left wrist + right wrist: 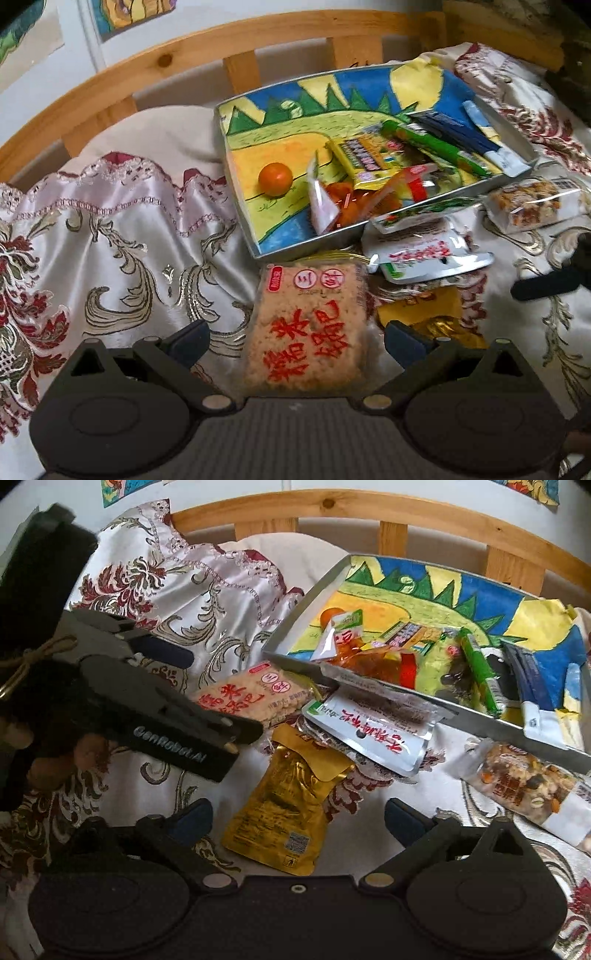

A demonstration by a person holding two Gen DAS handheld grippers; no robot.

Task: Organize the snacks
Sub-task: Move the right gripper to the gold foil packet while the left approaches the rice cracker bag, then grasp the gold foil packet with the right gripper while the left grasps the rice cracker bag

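Both hand-held grippers open, empty. Left hand-held gripper (297, 341) straddles rice cracker pack (306, 325); slick wrapper could slip w/ a shallow pinch.

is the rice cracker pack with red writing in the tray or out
Out. The rice cracker pack lies on the floral cloth just outside the tray rim, between the open left claw fingers, not gripped.

The tray (236, 192) has bare floor only at 10 o'clock, around the orange (275, 179) — wrappers fill the rest. At its near rim the packets (373, 727) crowd together — the embroidered cloth (122, 236) lies bare at 9 o'clock.
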